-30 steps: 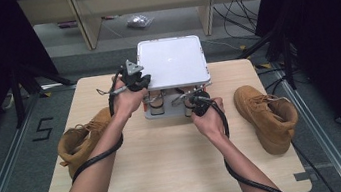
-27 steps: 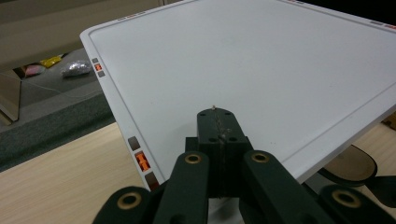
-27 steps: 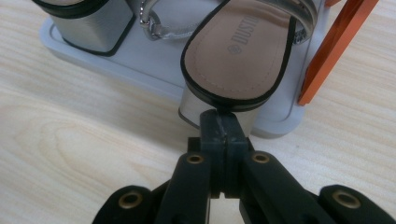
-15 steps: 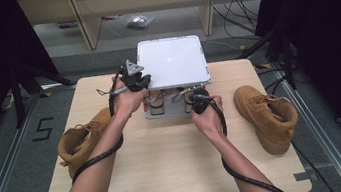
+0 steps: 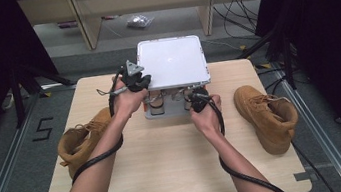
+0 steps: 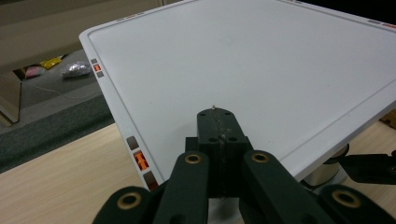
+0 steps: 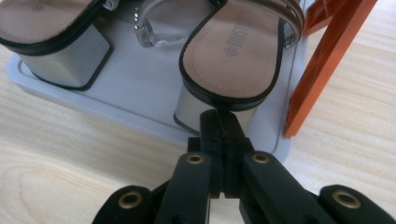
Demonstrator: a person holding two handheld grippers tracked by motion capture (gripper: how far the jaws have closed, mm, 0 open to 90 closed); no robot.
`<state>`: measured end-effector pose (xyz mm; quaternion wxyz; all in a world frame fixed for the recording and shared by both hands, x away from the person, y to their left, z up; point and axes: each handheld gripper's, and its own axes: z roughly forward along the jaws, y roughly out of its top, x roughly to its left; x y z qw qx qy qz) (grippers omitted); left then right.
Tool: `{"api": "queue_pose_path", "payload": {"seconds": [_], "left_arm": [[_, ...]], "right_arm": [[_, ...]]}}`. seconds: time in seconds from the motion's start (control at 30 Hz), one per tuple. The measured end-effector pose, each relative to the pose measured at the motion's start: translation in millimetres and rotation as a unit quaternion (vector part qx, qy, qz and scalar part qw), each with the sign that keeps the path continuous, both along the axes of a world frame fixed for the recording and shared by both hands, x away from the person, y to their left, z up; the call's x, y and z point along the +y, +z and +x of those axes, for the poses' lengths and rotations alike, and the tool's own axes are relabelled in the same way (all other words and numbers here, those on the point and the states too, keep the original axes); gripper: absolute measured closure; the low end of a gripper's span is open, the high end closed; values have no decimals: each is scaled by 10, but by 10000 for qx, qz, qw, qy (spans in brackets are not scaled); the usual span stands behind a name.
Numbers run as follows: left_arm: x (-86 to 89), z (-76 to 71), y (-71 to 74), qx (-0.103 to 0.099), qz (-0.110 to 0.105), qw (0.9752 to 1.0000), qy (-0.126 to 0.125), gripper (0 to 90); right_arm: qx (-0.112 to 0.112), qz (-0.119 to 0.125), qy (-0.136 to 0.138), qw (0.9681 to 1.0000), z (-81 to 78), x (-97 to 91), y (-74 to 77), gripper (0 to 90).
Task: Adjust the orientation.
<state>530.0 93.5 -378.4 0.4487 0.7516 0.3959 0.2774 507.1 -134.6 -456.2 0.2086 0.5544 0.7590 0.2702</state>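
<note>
We see left gripper [image 6: 219,122] fully closed, empty, over the flat white square panel [image 5: 172,61]; right gripper [image 7: 224,126] closed, empty, at the silver block-heeled sandal [image 7: 236,51] on the grey tray [image 7: 140,93] on the wooden counter [image 5: 167,162].

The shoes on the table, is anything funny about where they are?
Yes. The two tan boots are split up: left boot hangs off the table's left edge, right boot sits near the right edge. The heeled sandals sit neatly on a grey tray.

shelf [image 5: 172,63] centre-back on table [image 5: 170,177] | sandals [image 7: 233,46] on its lower tray [image 7: 140,93] (under top) | boots [image 5: 81,141] [image 5: 267,115] flanking
</note>
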Motion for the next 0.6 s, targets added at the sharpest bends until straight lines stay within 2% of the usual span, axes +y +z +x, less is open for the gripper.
{"api": "queue_pose_path", "payload": {"seconds": [0.23, 0.37, 0.4, 0.47, 0.6], "left_arm": [[0, 0, 1, -3, 16, 10000, -8, 900], [-9, 0, -3, -19, -38, 10000, 8, 900], [-1, 0, 2, -5, 31, 10000, -12, 900], [-9, 0, -2, -19, -29, 10000, 3, 900], [0, 1, 3, 0, 24, 10000, -17, 900]], "right_arm": [[-91, -80, 71, 9999, 23, 5, -35, 900], [-105, -77, 65, 9999, 27, 28, -70, 900], [-67, -56, 29, 10000, 23, 45, -79, 900], [-68, -69, 48, 9999, 25, 46, -85, 900], [-77, -91, 75, 9999, 27, 58, -116, 900]]}}
